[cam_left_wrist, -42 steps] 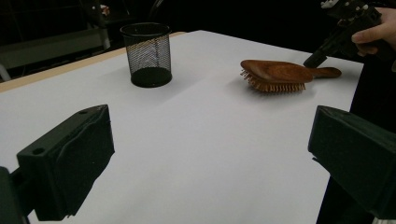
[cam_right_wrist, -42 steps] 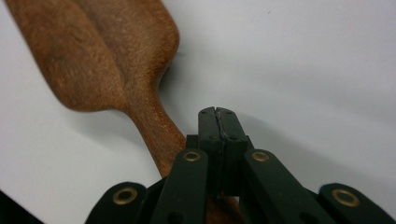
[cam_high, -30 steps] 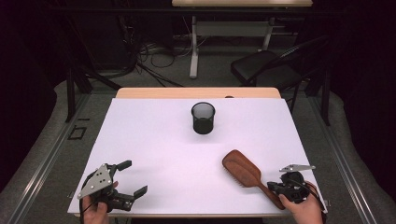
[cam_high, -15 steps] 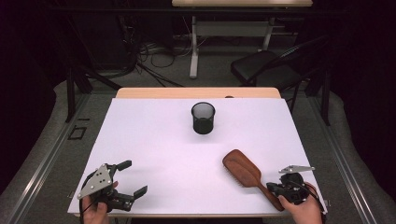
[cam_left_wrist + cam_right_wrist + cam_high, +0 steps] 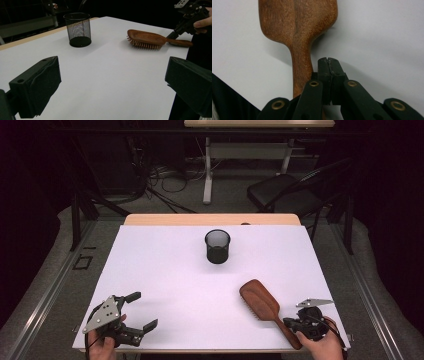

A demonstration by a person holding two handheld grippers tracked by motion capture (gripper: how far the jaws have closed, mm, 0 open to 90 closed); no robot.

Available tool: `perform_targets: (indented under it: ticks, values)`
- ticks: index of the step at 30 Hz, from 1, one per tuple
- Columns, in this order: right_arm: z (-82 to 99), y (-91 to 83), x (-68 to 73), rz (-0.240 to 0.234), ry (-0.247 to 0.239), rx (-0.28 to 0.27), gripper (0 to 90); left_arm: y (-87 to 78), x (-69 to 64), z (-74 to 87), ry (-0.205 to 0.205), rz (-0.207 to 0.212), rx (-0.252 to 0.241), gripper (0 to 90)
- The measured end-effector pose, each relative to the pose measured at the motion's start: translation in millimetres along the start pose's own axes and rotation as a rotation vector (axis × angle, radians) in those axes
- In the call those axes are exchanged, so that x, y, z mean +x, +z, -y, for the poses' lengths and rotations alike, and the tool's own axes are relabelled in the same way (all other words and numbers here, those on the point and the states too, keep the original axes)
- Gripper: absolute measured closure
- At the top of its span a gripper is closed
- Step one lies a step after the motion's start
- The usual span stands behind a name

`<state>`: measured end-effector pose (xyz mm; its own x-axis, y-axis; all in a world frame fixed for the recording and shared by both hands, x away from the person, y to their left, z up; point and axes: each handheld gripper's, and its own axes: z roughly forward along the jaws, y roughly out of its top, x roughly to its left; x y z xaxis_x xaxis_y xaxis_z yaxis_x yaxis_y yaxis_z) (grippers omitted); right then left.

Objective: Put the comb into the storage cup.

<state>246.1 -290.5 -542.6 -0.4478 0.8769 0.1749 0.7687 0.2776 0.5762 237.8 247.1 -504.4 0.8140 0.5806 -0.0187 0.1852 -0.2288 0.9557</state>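
A brown wooden hairbrush [image 5: 260,302] lies bristles down on the white table [image 5: 165,265] at the front right, its handle pointing toward the near edge. My right gripper [image 5: 289,322] sits by that handle with its jaws pressed together. In the right gripper view the closed jaw tips [image 5: 328,62] rest just right of the handle [image 5: 300,67], nothing between them. The left gripper [image 5: 141,310] is held at the front left corner, open and empty. In the left gripper view its gap [image 5: 113,85] faces the hairbrush [image 5: 147,38] and the black mesh cup [image 5: 77,30]. The cup [image 5: 217,246] stands upright mid-table toward the back.
A strip of bare wood [image 5: 210,219] runs along the table's far edge. Beyond it are a dark chair [image 5: 285,195], a desk leg [image 5: 207,170] and cables on the floor. White tabletop stretches between the cup and both grippers.
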Motion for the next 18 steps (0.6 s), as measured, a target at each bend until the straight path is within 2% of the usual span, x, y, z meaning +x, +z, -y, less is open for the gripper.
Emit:
perform_targets:
  ticks: [9, 18]
  values:
    - [0.2, -0.8, 1.0, -0.001, 0.002, -0.001, 86.5, 0.6, 0.1, 0.1, 0.000, 0.002, -0.001, 0.3]
    - [-0.4, -5.5, -3.1, 0.026, 0.015, -0.040, 82.4, 1.1, 0.1, 0.3, -0.004, 0.004, 0.000, 0.4]
